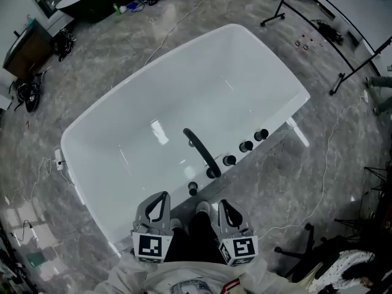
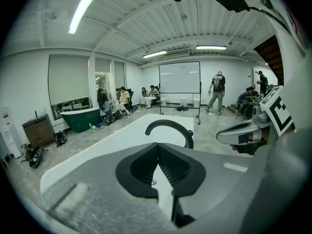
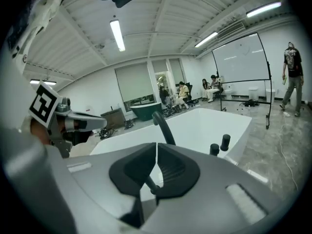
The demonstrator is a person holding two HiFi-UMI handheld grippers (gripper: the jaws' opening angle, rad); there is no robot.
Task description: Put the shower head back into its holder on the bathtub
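- left gripper (image 1: 163, 196): claw pressed together, nothing in it. It sits low in the head view, close to my body and just short of the tub. My guess is it's parked there to stay out of the way, since this looks like a one-hand job.
- bathtub (image 1: 104, 139): white, lying diagonally in front of me. All the fittings line its near rim, so everything is within reach from where I stand.
- shower head (image 1: 193, 188): I think it's the small black piece standing on the near rim, ahead of the gap between my two grippers and just left of the spout's foot. It's tiny from up here and I can't make out the holder itself, but it looks seated upright. Neither claw is touching it, so I'd call the job basically done.
- spout (image 1: 199, 149): black arch reaching from the rim out over the basin.
- right gripper (image 1: 223, 204): claw shut too, also empty. Its own view shows only rim fittings past the jaws, well apart from them, so I read it as clear of the shower head.
- knobs (image 1: 245, 146): three black ones further right along the rim, nothing near them.
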